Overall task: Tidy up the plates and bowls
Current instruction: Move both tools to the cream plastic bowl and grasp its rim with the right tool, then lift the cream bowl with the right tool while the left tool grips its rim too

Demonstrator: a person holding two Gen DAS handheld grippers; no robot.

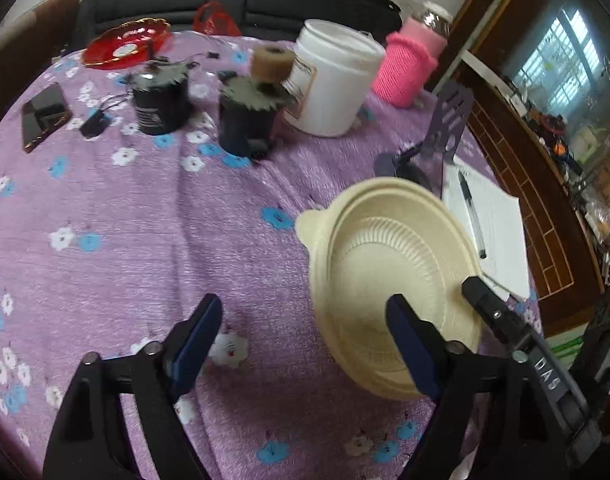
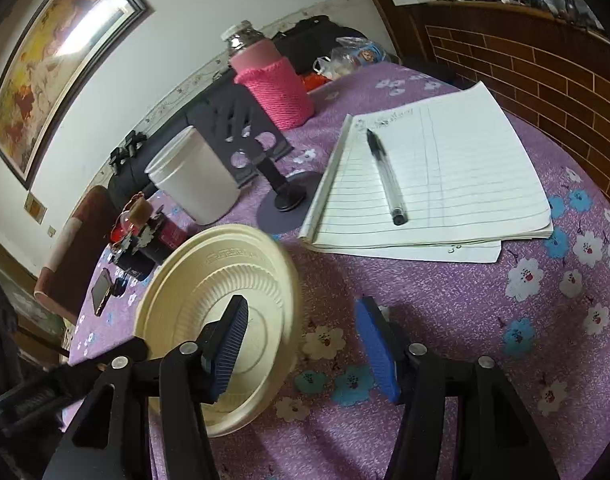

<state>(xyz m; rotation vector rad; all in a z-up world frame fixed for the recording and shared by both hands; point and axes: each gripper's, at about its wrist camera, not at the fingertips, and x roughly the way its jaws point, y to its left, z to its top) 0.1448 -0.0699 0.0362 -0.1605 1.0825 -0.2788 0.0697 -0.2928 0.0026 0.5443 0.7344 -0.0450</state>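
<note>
Left hand-held gripper (image 1: 305, 340) gaping, finger over bowl (image 1: 393, 280) rim

The letters "DAS" stand in white on the dark arm of the right gripper (image 1: 545, 376) in the left wrist view. Handwriting heads the lined notepad (image 2: 445, 176), too blurred to read. Embossed marks on the plate (image 2: 225, 258) cannot be read either.

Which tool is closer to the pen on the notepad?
Right. The right tool sits just below the notepad with the pen a short way ahead of it. The left tool is farther, with the cream plate between it and the pen.
</note>
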